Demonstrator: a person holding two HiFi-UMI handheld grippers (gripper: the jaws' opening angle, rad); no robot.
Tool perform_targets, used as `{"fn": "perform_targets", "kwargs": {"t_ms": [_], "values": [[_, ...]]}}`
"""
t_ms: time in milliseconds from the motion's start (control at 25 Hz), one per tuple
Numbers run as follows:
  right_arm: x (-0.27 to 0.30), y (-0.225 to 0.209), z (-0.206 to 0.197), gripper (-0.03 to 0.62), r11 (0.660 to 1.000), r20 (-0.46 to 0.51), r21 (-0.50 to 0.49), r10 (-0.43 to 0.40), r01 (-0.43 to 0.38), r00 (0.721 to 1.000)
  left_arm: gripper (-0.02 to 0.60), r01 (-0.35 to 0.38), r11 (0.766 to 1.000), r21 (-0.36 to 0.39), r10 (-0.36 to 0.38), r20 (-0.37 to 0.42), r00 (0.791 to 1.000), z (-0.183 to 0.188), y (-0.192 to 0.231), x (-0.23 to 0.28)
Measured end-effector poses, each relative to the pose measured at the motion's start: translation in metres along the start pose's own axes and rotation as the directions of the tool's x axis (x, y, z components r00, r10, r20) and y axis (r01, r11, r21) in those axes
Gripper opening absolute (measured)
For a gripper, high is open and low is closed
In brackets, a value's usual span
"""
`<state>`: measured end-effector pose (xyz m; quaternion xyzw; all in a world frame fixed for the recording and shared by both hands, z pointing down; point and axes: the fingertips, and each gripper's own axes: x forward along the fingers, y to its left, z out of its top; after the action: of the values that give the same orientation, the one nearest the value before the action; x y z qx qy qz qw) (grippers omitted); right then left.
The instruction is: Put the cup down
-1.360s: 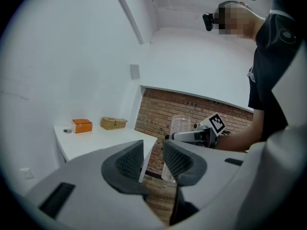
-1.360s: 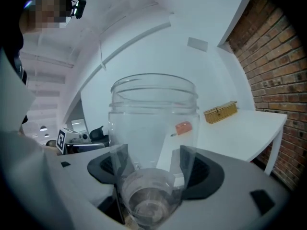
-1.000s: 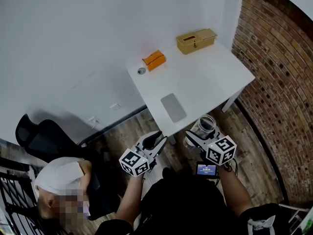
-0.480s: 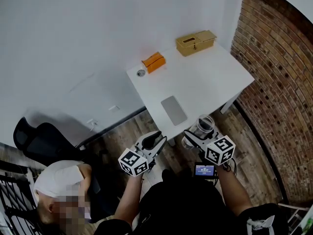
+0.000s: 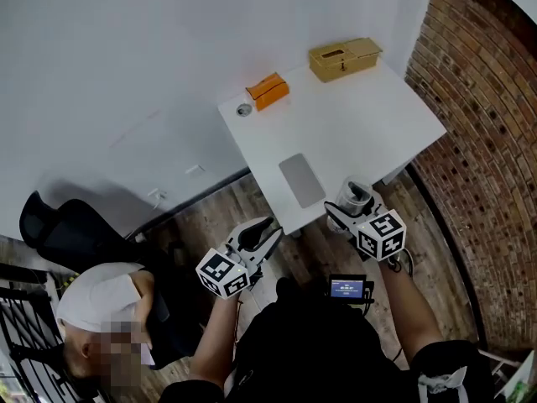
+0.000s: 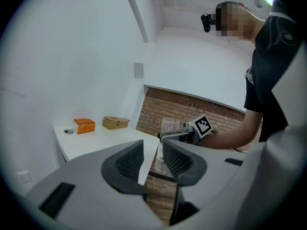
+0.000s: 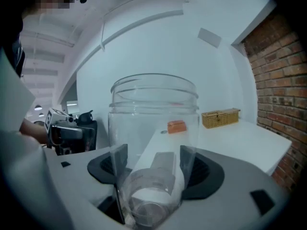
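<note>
The clear plastic cup (image 5: 356, 193) is upright between the jaws of my right gripper (image 5: 351, 211), which is shut on its lower part. In the right gripper view the cup (image 7: 153, 128) fills the middle, with both pads pressed on its sides. It hangs in the air just off the front edge of the white table (image 5: 369, 124). My left gripper (image 5: 267, 232) is to the left, below the table's near corner. A narrow gap shows between its pads, with nothing in it. From the left gripper view the cup (image 6: 169, 128) appears beyond the jaws.
On the table lie a grey flat pad (image 5: 300, 180), an orange box (image 5: 267, 91), a small round object (image 5: 244, 109) and a woven yellow box (image 5: 344, 60). A brick wall (image 5: 487, 141) stands right. A black chair (image 5: 67, 233) and a seated person in a white cap (image 5: 105, 300) are at left.
The right gripper has carried the cup slightly up the picture, closer to the table's front edge. The left gripper has shifted a little to the lower left.
</note>
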<state>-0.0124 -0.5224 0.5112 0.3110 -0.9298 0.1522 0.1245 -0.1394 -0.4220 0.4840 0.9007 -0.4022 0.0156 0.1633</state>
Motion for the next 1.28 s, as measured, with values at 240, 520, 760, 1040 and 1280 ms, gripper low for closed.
{"fn": "perform_targets", "kwargs": {"t_ms": [240,520,760,1040,1280], "values": [[0.057,-0.023,0.018,0.351,0.996,0.052,-0.082,0.022,-0.018,0.998,0.132,-0.022,0.999,-0.025,0.021,-0.020,1.000,-0.009,0.004,-0.003],[0.116,-0.003,0.004,0.351,0.974,0.051,-0.200,0.121,-0.108,0.991,0.131,-0.074,0.996,-0.044,0.073,-0.018,0.997,-0.008,0.012,-0.003],[0.132,0.010,-0.005,0.351,0.964,0.070,-0.231,0.152,-0.132,0.986,0.130,-0.099,0.993,-0.063,0.098,-0.026,0.995,-0.010,0.023,-0.009],[0.132,0.020,-0.008,0.351,0.946,0.085,-0.295,0.168,-0.136,0.982,0.131,-0.111,0.992,-0.062,0.109,-0.035,0.993,-0.010,0.028,-0.011],[0.132,0.020,-0.010,0.351,0.943,0.070,-0.302,0.166,-0.138,0.984,0.132,-0.112,0.992,-0.056,0.110,-0.041,0.993,-0.011,0.026,-0.015]]}}
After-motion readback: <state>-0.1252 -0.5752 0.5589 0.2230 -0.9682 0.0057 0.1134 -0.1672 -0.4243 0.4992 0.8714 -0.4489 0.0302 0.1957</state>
